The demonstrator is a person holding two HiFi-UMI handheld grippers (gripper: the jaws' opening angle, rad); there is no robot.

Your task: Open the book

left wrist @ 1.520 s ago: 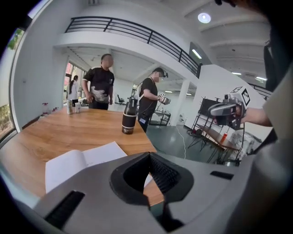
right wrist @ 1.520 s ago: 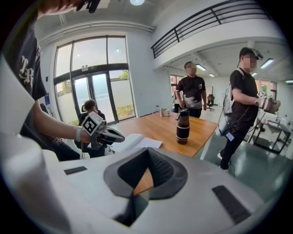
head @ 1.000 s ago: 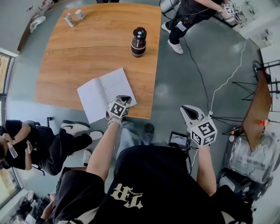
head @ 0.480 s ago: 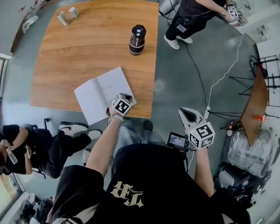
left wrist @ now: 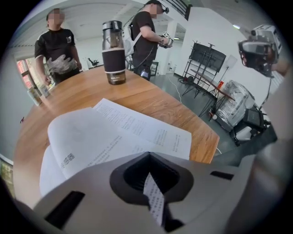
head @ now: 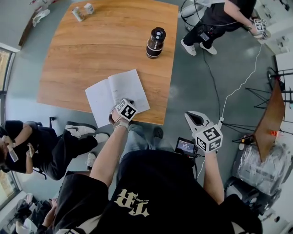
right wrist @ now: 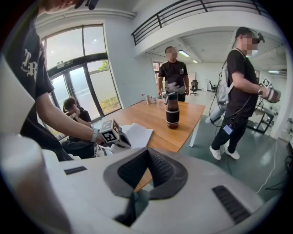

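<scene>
The book (head: 118, 93) lies open and flat on the wooden table (head: 91, 50), near the table's near edge, its two white pages spread and the spine running toward about 1 o'clock. My left tongs (head: 128, 105) sit at the book's 5 o'clock corner. In the left gripper view they (left wrist: 149, 183) are pinched together on one thin printed page (left wrist: 153, 199), which stands on edge between the jaws, while the rest of the book (left wrist: 114, 132) spreads out ahead with a leaf curving up on the 9 o'clock side.

My right tongs (head: 192, 117) hang off the table, at about 4 o'clock from the book, over the grey floor. In the right gripper view they (right wrist: 147, 171) are closed with nothing between them, and past them I see my left tongs (right wrist: 114, 135) at the book (right wrist: 137, 133).

A black flask with a clear lid (head: 155, 42) stands upright at about 1 o'clock from the book, well apart from it. Two small cans (head: 82, 11) sit at the table's 11 o'clock corner. A person in black (head: 224, 16) stands beyond the table at 2 o'clock.
</scene>
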